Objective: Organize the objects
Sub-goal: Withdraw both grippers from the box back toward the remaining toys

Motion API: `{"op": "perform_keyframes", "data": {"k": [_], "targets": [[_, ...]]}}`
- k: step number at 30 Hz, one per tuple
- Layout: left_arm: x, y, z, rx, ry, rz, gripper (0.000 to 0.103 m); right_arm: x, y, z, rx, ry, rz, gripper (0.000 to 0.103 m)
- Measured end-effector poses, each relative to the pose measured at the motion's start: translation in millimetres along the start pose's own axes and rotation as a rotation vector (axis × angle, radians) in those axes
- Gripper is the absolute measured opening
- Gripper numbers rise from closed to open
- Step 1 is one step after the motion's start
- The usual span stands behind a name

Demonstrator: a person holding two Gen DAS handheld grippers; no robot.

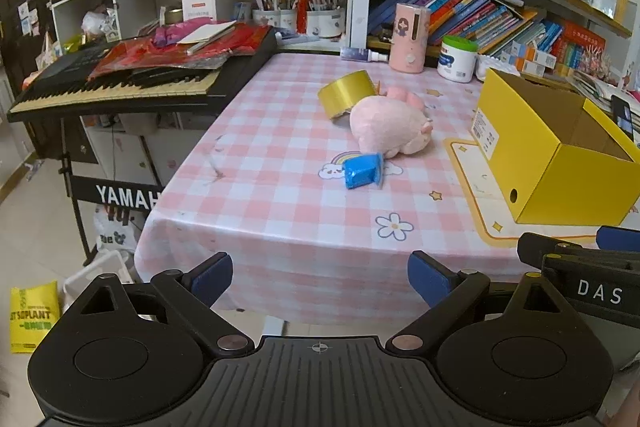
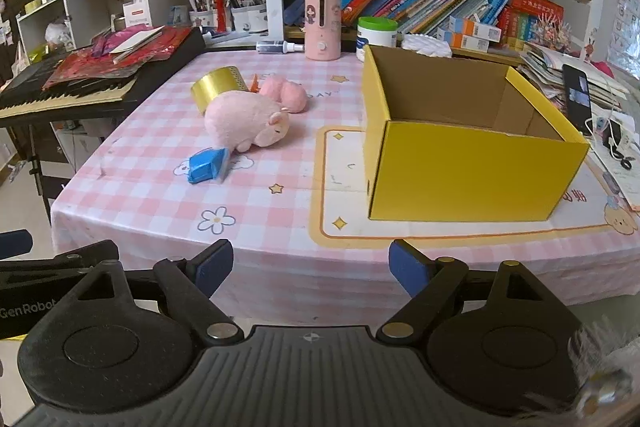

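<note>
2 claws, left gripper (image 1: 320, 279) and right gripper (image 2: 311, 267), gape empty; soft, light plush pig (image 2: 244, 123) likely pinches best mid-body, bound for yellow box (image 2: 472, 171).

Left tool (image 1: 320, 281), right tool (image 2: 311, 269): black linkage arms, blue pads, brass pivot pins, ribbed grey base.

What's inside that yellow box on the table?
The yellow box looks empty: the right wrist view shows only bare brown cardboard walls inside. Its near wall hides most of the floor, so something low and flat there would go unseen. The pink plush pig lies outside it.
</note>
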State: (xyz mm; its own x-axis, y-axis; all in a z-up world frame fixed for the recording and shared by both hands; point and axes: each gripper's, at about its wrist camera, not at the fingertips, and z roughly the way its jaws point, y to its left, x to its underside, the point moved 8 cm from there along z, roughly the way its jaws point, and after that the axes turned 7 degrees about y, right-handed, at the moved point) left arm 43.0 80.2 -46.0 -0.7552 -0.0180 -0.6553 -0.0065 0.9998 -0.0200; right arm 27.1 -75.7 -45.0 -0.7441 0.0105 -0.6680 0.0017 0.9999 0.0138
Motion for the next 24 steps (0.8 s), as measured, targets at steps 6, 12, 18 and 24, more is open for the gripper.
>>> {"op": "perform_keyframes", "data": {"k": [6, 12, 18, 24], "targets": [[0, 4, 2, 0.001, 0.013, -0.016, 0.096, -5, 10, 1, -0.003, 0.001, -0.019, 0.085], [0, 2, 12, 0.012, 0.039, -0.038, 0.096, -6, 11, 7, -0.003, 0.019, -0.034, 0.085], [-9, 2, 27, 0.004, 0.055, -0.042, 0.096, -15, 8, 23, -0.01, 0.036, -0.03, 0.085], [-23, -1, 43, 0.043, 0.051, -0.06, 0.096, -35, 9, 39, -0.022, 0.018, -0.049, 0.084]]}}
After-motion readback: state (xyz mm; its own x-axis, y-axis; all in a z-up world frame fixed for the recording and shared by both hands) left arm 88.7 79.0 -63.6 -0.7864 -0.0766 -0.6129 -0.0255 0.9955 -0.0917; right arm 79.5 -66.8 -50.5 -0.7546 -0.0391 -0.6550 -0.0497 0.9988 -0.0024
